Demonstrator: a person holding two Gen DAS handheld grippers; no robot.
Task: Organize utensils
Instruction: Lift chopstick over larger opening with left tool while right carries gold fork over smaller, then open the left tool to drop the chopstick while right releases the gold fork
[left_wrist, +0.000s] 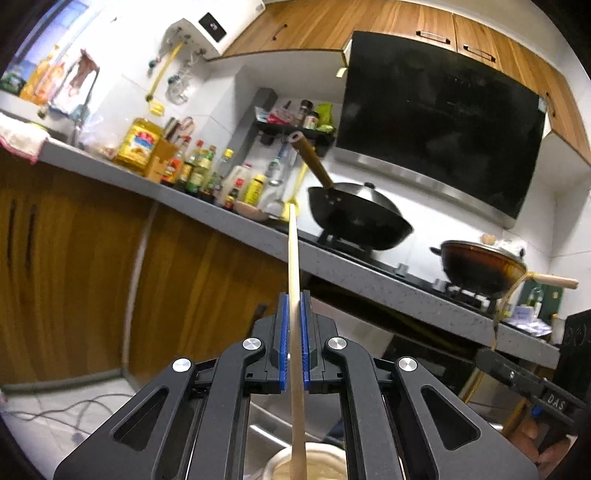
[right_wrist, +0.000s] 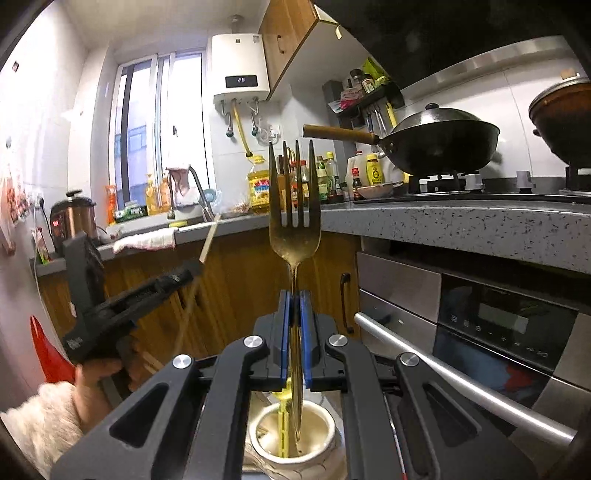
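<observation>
My left gripper (left_wrist: 294, 295) is shut on a pale wooden chopstick (left_wrist: 293, 251) that points up and forward past the blue pads. Below it shows the rim of a cream ceramic jar (left_wrist: 314, 465). My right gripper (right_wrist: 294, 295) is shut on the handle of a gold fork (right_wrist: 294, 236), tines upward. Its lower end hangs over the cream jar (right_wrist: 325, 432), which holds a yellow utensil (right_wrist: 283, 424). In the right wrist view the left gripper (right_wrist: 194, 266) appears at the left with the chopstick (right_wrist: 208, 240), held by a hand in a fuzzy sleeve (right_wrist: 40, 417). The right gripper (left_wrist: 484, 356) shows at the left wrist view's right edge.
A grey countertop (right_wrist: 443, 221) carries a black wok (right_wrist: 439, 147) on the stove, a brown clay pot (left_wrist: 480, 262), and several oil and sauce bottles (left_wrist: 192, 166). A built-in oven (right_wrist: 498, 325) with a bar handle sits under the counter. Wooden cabinet doors (left_wrist: 74, 258) line the left.
</observation>
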